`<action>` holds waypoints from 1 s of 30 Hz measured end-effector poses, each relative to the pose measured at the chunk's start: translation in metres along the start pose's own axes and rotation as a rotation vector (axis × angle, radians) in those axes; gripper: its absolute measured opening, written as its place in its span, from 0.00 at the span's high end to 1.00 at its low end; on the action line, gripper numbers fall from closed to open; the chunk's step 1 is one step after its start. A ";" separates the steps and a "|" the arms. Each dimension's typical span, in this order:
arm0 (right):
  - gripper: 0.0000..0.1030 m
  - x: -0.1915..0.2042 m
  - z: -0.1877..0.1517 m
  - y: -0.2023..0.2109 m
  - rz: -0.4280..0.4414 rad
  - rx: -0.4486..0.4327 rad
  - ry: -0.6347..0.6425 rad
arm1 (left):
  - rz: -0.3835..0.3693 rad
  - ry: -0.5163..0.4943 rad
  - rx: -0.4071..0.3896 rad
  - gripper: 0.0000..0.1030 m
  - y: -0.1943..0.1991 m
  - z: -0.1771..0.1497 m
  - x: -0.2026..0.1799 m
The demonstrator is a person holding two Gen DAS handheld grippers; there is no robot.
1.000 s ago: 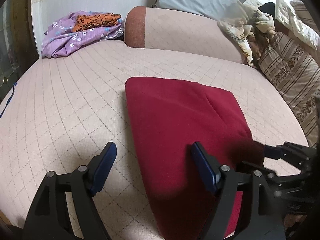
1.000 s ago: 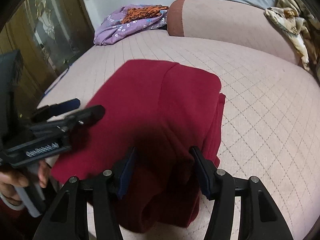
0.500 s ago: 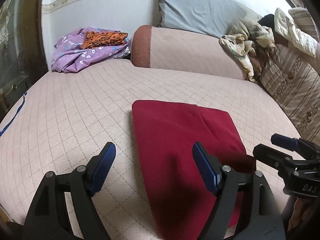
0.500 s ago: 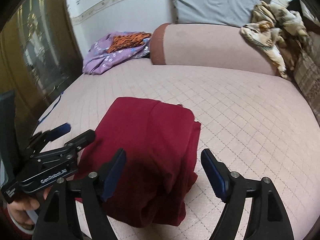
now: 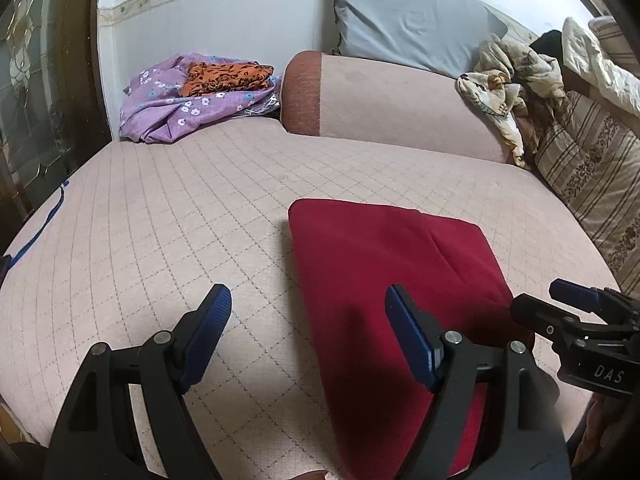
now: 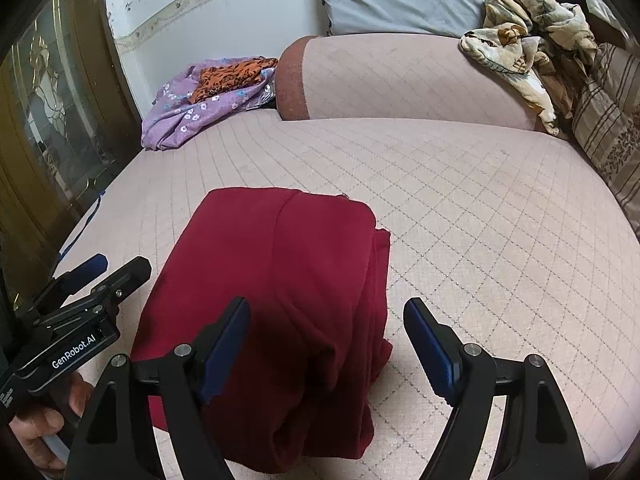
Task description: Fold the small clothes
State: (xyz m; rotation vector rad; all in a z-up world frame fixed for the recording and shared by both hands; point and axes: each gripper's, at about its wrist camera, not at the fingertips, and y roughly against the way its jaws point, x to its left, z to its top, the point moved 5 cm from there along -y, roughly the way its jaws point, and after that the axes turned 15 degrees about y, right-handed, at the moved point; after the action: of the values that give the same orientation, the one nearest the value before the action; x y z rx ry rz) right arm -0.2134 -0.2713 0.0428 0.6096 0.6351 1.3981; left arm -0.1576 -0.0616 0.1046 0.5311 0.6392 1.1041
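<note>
A dark red garment (image 5: 380, 264) lies folded into a thick rectangle on the pink quilted bed (image 5: 160, 216). In the right wrist view the red garment (image 6: 288, 264) shows stacked layers along its right edge. My left gripper (image 5: 306, 300) hovers open over the garment's left edge with nothing between its blue pads. My right gripper (image 6: 327, 308) is open above the garment's near right corner, its pads apart from the cloth. The left gripper (image 6: 96, 276) shows at the garment's left side, held by a hand (image 6: 44, 420). The right gripper (image 5: 560, 300) shows at the garment's right side.
At the back left lies a purple floral cloth (image 5: 184, 100) with an orange patterned cloth (image 5: 224, 78) on it. A pink bolster (image 5: 392, 104), a grey pillow (image 5: 408, 28), a crumpled floral cloth (image 5: 500, 88) and a striped cushion (image 5: 592, 168) line the back and right. A glass door (image 6: 52, 120) stands left.
The right gripper's jaws have spread wide and come off the garment's near edge. Both grippers have pulled back and tilted up, so the garment looks farther and more of the wall shows.
</note>
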 end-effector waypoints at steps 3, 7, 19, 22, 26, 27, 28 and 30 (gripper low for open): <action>0.22 0.001 -0.001 -0.002 0.003 0.006 -0.003 | 0.006 -0.015 -0.002 0.23 -0.001 -0.001 -0.002; 0.22 0.001 -0.001 -0.005 0.003 0.013 -0.004 | 0.009 -0.021 0.007 0.23 -0.004 -0.002 -0.001; 0.22 0.002 0.002 -0.012 0.019 0.025 -0.009 | 0.026 -0.030 0.021 0.23 -0.011 -0.003 0.000; 0.22 0.002 0.002 -0.014 0.022 0.027 -0.007 | 0.024 -0.028 0.023 0.23 -0.012 -0.002 0.002; 0.22 0.003 0.002 -0.017 0.025 0.034 -0.004 | 0.026 -0.028 0.025 0.23 -0.013 -0.002 0.002; 0.22 0.003 0.002 -0.017 0.026 0.035 -0.004 | 0.025 -0.028 0.026 0.23 -0.013 -0.002 0.002; 0.22 0.003 0.002 -0.018 0.026 0.036 -0.005 | 0.025 -0.029 0.027 0.23 -0.013 -0.002 0.003; 0.22 0.003 0.001 -0.019 0.027 0.039 -0.006 | 0.026 -0.030 0.029 0.23 -0.013 -0.002 0.003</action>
State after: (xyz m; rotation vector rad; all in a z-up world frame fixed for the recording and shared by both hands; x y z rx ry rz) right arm -0.1991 -0.2701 0.0300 0.6551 0.6531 1.4116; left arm -0.1494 -0.0634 0.0936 0.5812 0.6239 1.1110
